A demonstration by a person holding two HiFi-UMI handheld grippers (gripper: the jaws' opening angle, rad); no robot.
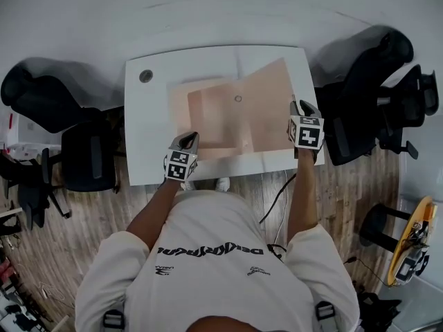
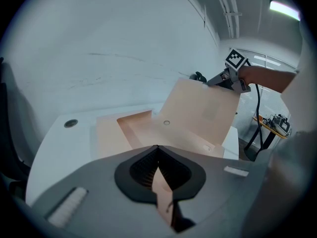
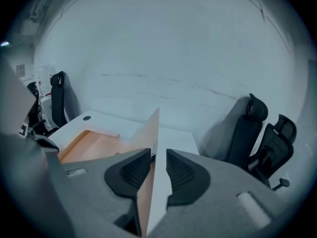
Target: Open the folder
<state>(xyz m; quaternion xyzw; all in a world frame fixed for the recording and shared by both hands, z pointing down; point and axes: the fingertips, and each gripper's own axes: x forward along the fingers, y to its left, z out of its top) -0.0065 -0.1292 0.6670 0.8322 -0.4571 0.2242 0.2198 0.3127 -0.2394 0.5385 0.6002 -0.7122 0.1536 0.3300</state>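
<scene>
We are at a white table [image 1: 149,151] with a gripper in each hand. A light brown paper folder [image 1: 221,109] lies in the middle of the table, and it is partly open. Our left gripper [image 1: 188,138] is at the folder's near edge. Its jaws are squeezed tight on a thin bit of that edge. The folder's top cover [image 1: 268,102] is lifted on the right side and stands tilted up from the table, while the bottom sheet lies flat. Our right gripper [image 1: 298,108] is at the raised cover's right edge. Its jaws are apart, and the cover's edge stands in the gap between them. The cover is close by the left jaw and the right jaw does not touch it, so nothing is squeezed there. A small round hole [image 1: 145,76] sits in the far left corner of the table. Black chairs [image 1: 367,88] stand by the table's right side, and another black chair [image 1: 86,154] stands on the left.
</scene>
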